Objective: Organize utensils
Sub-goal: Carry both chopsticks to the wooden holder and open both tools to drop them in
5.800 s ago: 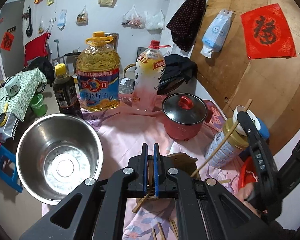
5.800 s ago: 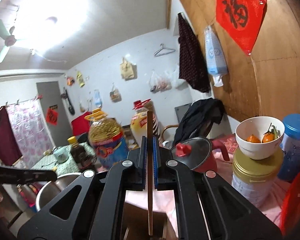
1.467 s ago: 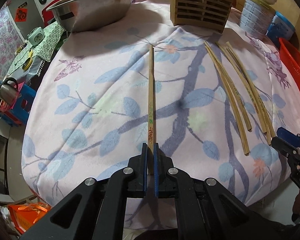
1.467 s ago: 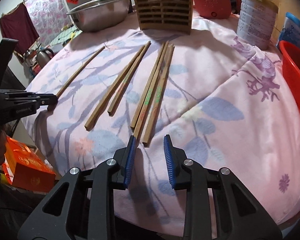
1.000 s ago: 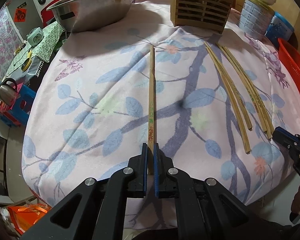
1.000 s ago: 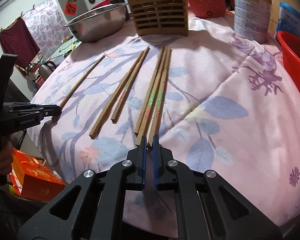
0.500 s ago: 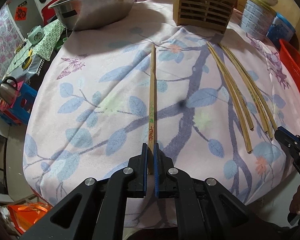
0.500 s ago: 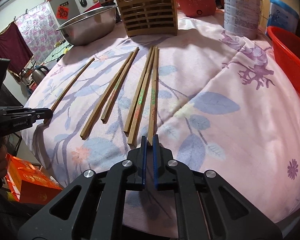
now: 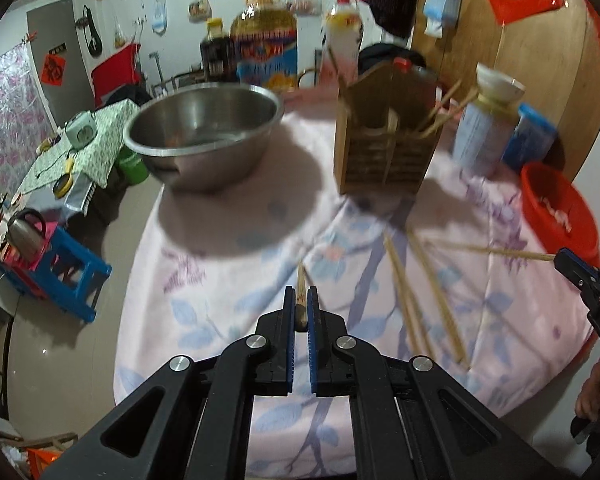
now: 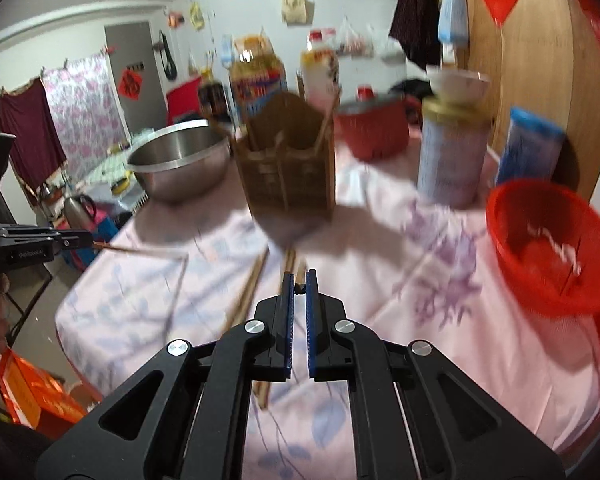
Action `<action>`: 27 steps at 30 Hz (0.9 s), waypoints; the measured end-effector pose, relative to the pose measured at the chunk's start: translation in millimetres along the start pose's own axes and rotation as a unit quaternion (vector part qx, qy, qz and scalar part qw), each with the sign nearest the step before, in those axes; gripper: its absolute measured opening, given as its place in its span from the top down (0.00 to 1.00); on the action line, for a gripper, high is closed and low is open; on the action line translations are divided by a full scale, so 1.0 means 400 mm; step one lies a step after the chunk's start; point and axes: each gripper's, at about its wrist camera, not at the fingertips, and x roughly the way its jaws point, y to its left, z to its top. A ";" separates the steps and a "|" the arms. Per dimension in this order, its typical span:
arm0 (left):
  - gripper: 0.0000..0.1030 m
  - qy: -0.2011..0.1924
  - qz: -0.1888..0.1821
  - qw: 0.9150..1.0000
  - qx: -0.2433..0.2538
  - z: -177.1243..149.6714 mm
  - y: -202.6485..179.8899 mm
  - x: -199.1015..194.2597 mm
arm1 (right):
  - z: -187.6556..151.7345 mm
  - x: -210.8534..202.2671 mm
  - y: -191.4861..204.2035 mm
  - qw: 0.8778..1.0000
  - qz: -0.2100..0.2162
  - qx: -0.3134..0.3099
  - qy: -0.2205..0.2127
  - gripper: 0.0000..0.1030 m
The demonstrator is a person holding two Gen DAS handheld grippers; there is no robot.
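My left gripper (image 9: 300,308) is shut on a wooden chopstick (image 9: 300,292) and holds it above the pink floral cloth; it also shows in the right wrist view (image 10: 140,251). My right gripper (image 10: 297,286) is shut on another chopstick (image 10: 300,278), seen from the left wrist view (image 9: 492,251) pointing left over the table. Several chopsticks (image 9: 424,300) lie on the cloth. The wooden utensil holder (image 9: 384,144) stands beyond them with a few chopsticks in it, and also shows in the right wrist view (image 10: 288,172).
A steel bowl (image 9: 204,128) stands at the back left. A tin with a white bowl on top (image 9: 480,136), a blue-lidded jar (image 9: 530,140) and a red basket (image 9: 556,216) stand at the right. A red pot (image 10: 372,128) and oil bottles (image 9: 266,56) stand behind.
Both grippers have lifted off the cloth, each with a chopstick, and tilted up toward the holder. The views are blurred by motion.
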 end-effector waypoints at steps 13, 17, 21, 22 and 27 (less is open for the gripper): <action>0.94 -0.013 -0.032 0.999 0.007 0.061 0.009 -0.013 | 0.062 -0.021 0.032 0.999 -0.015 0.010 -0.027 0.94; 0.94 -0.010 -0.043 0.999 0.018 0.072 0.015 0.000 | 0.070 -0.016 0.034 0.999 -0.026 0.032 -0.028 0.94; 0.94 -0.009 -0.057 0.998 0.033 0.085 0.027 0.008 | 0.073 -0.013 0.048 0.998 -0.043 0.042 -0.033 0.94; 0.94 -0.007 -0.062 0.997 0.036 0.091 0.030 0.011 | 0.074 -0.013 0.051 0.997 -0.046 0.045 -0.034 0.94; 0.94 -0.012 -0.081 0.995 0.054 0.135 0.037 0.008 | 0.100 -0.026 0.073 0.995 -0.062 0.048 -0.053 0.94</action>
